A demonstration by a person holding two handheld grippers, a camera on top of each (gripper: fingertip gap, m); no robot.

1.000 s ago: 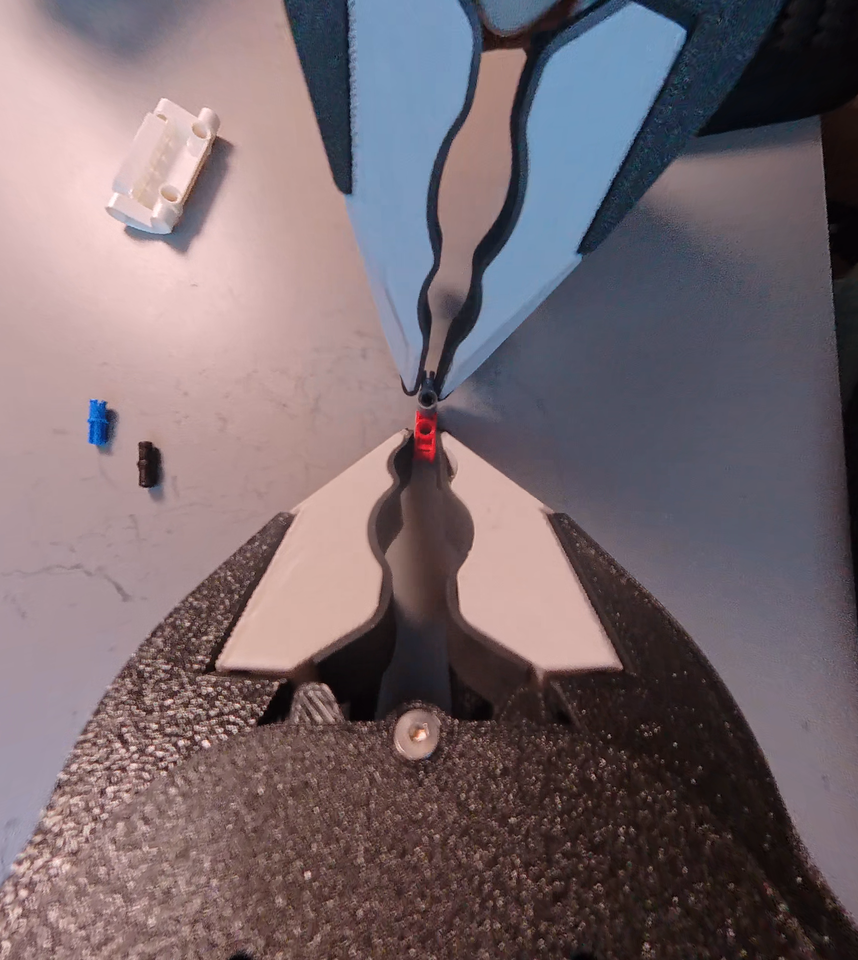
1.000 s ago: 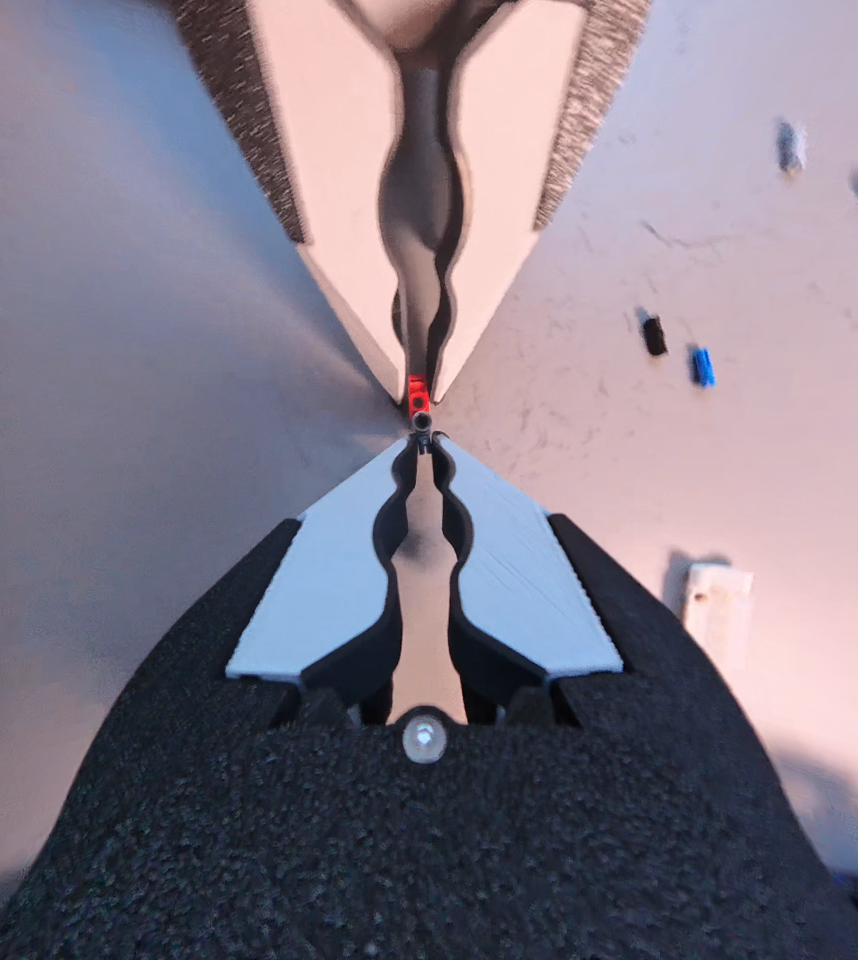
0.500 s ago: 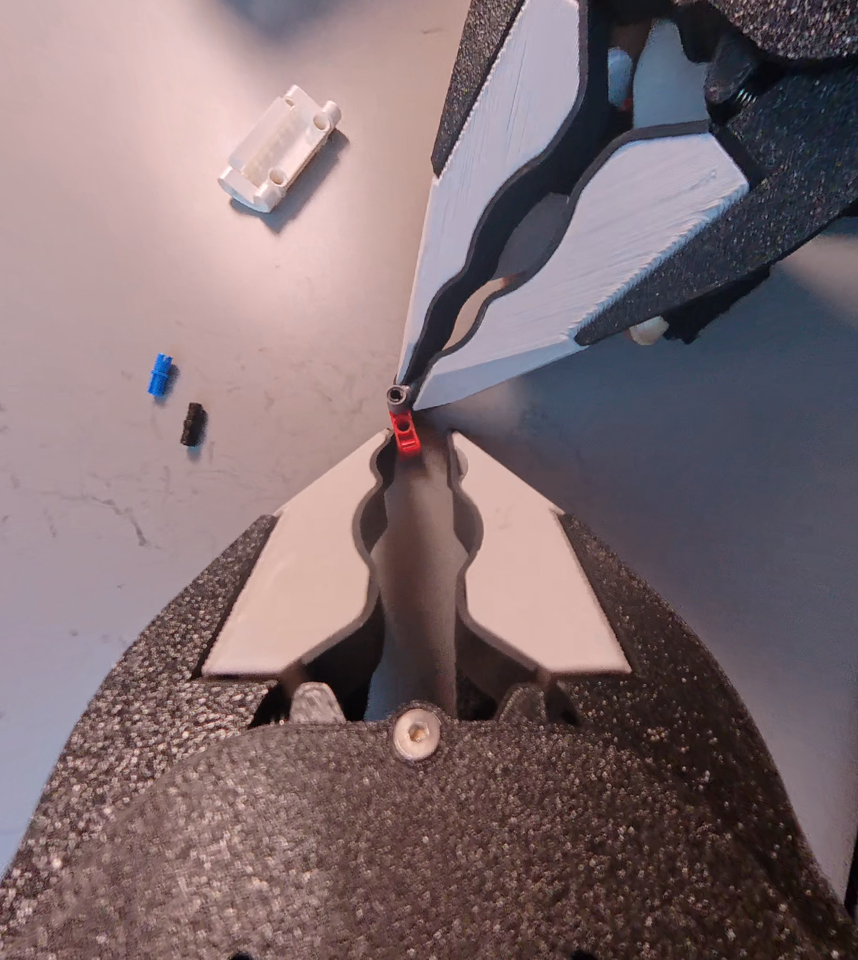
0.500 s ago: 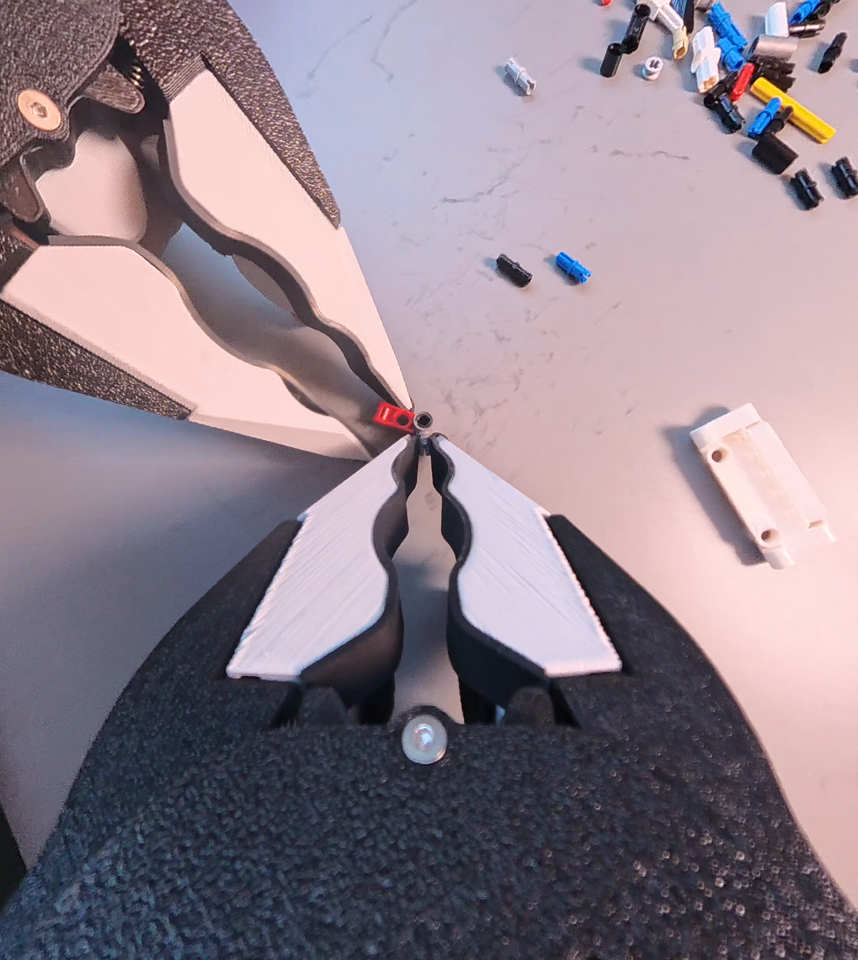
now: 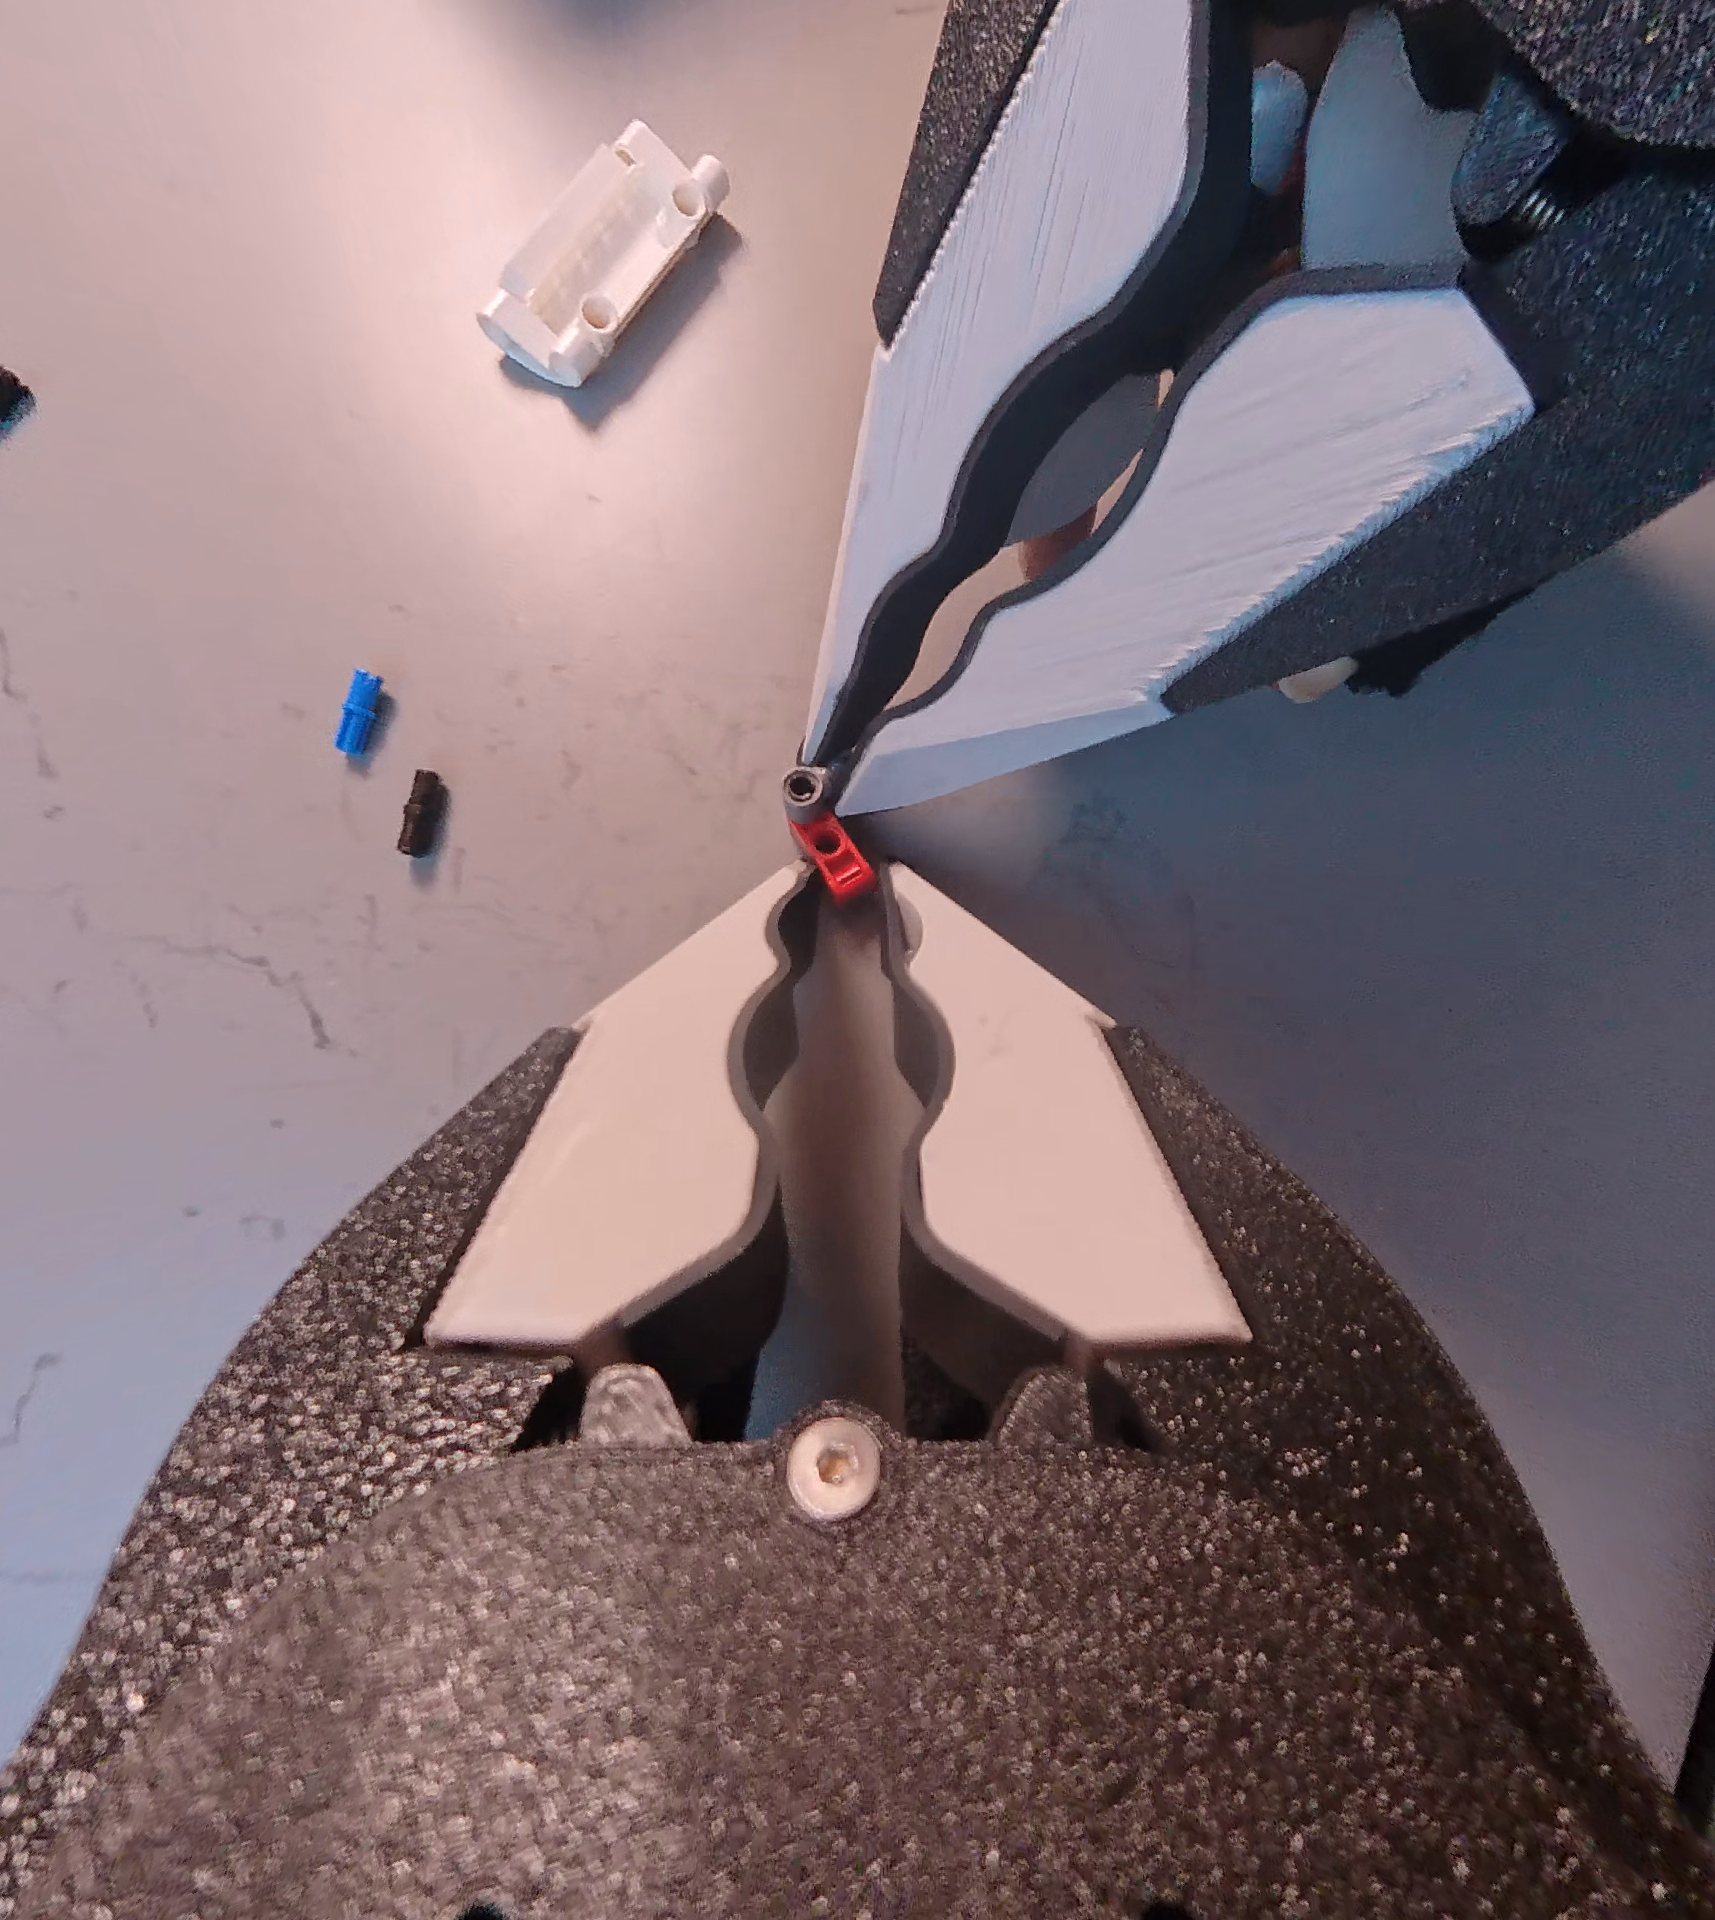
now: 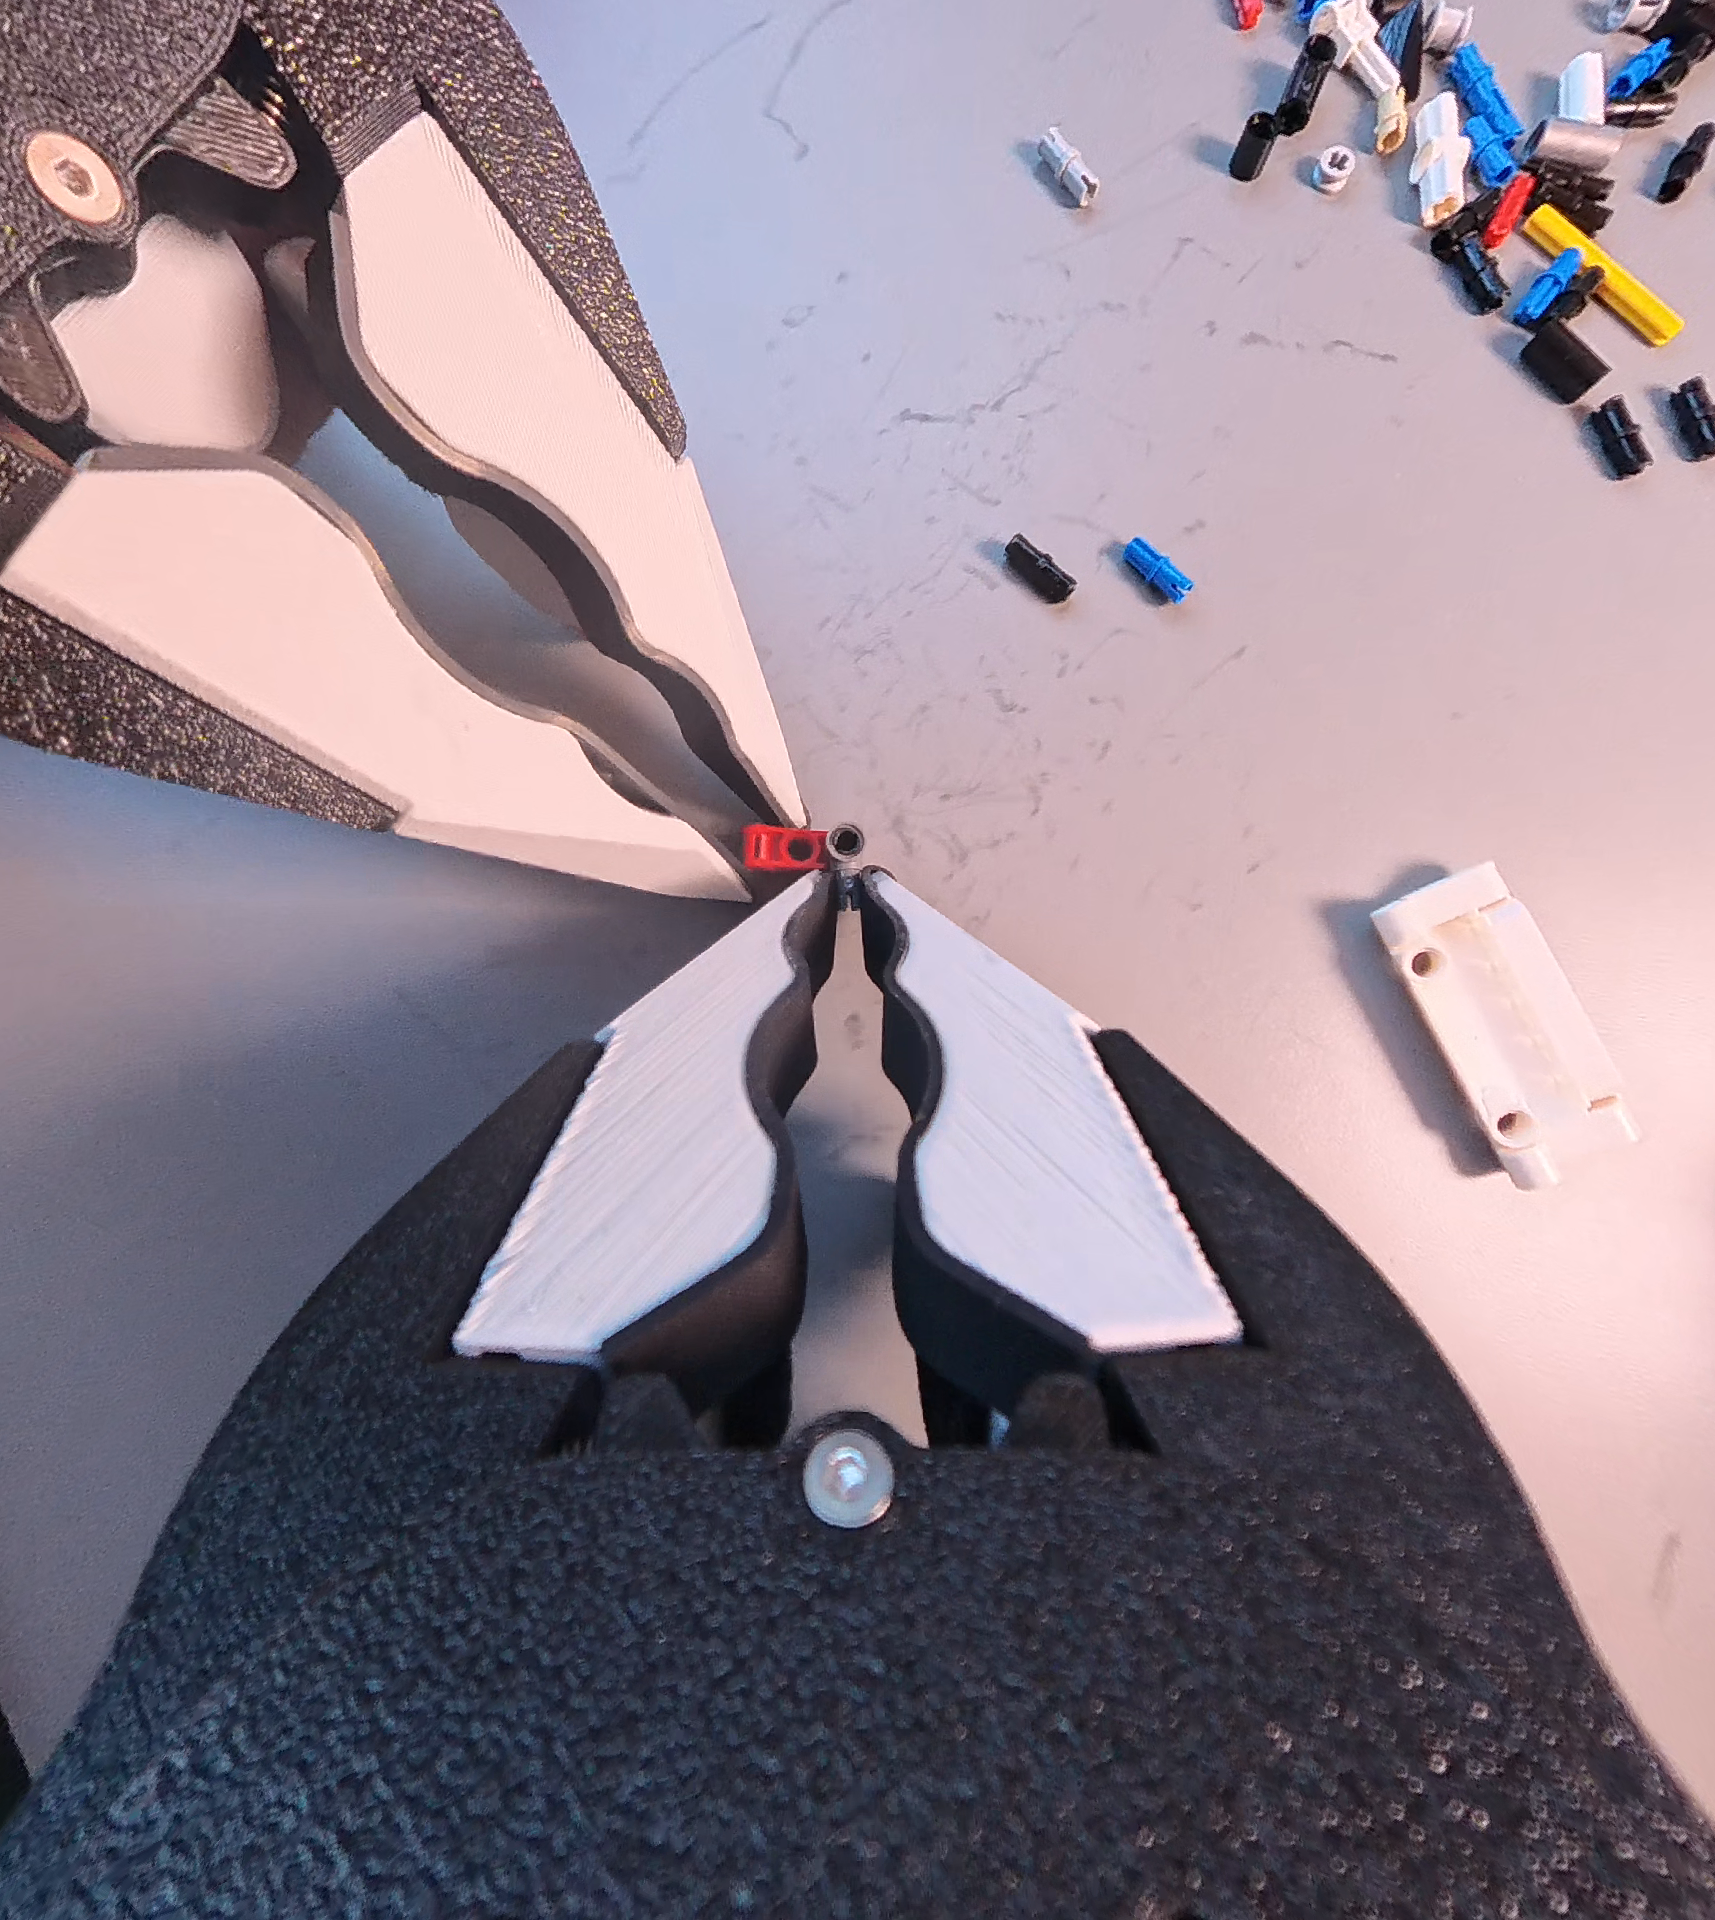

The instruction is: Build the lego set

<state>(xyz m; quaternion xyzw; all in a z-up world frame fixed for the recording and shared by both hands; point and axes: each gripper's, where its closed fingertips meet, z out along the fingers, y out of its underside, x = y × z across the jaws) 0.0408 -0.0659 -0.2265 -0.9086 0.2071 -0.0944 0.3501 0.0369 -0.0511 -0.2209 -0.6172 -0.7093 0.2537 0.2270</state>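
My left gripper (image 5: 837, 885) is shut on a small red lego piece (image 5: 837, 857) with holes in it. My right gripper (image 6: 845, 883) is shut on a small dark grey tube-like piece (image 6: 845, 842). The two grippers meet tip to tip above the grey table. The grey piece (image 5: 807, 792) touches the end of the red piece (image 6: 780, 847); I cannot tell whether they are joined. In the left wrist view the right gripper (image 5: 827, 771) comes in from the upper right. In the right wrist view the left gripper (image 6: 772, 831) comes in from the upper left.
A white panel piece (image 5: 604, 270) (image 6: 1497, 1023), a blue pin (image 5: 357, 710) (image 6: 1156, 569) and a black pin (image 5: 420, 812) (image 6: 1040, 567) lie loose on the table. A pile of several mixed pieces (image 6: 1507, 177) lies farther off. The table edge (image 5: 1700, 1455) is close. The tips of both grippers are at nearly the same place. Left tips and right tips are each some 7 cm from the black pin (image 6: 1040, 567). Seen from the left wrist view (image 5: 421, 804) as well.
One second ago the grippers faced each other head on; now they meet at an angle. Both pieces stay gripped and touching. More of the table and the pile has come into view.
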